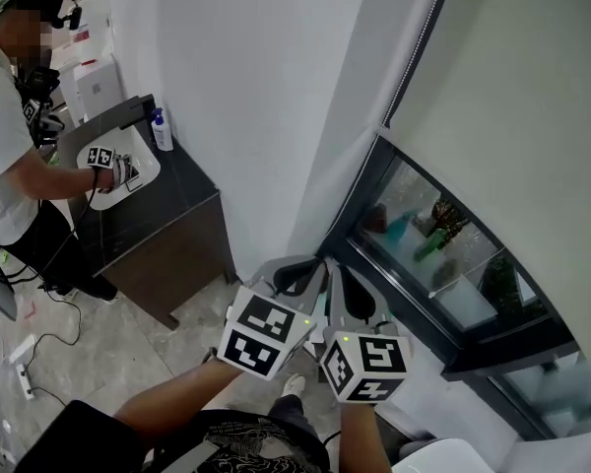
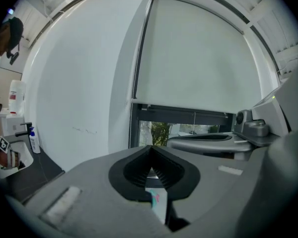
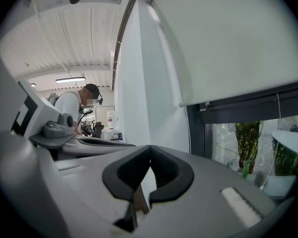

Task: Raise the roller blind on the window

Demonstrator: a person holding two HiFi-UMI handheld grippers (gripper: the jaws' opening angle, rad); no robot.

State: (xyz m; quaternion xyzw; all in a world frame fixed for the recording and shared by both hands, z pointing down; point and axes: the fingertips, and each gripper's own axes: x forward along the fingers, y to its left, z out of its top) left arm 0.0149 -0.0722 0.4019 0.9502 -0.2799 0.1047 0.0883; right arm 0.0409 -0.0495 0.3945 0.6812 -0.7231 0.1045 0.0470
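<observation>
Two grippers side by side before the window (image 1: 443,239): left gripper (image 1: 308,264), right gripper (image 1: 335,267). Jaws of both clenched, nothing between them. Roller blind (image 1: 512,97) covers most of the glass, lower strip bare. Bead chain (image 1: 414,55) hangs along the blind's left edge, apart from both grippers.

Right gripper (image 3: 150,148) jaws together, roller blind (image 3: 228,38) mostly down

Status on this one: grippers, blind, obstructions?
Left gripper, right gripper both shut, empty. Roller blind mostly down, glass strip showing below. Pull chain untouched; nothing seen blocking.
</observation>
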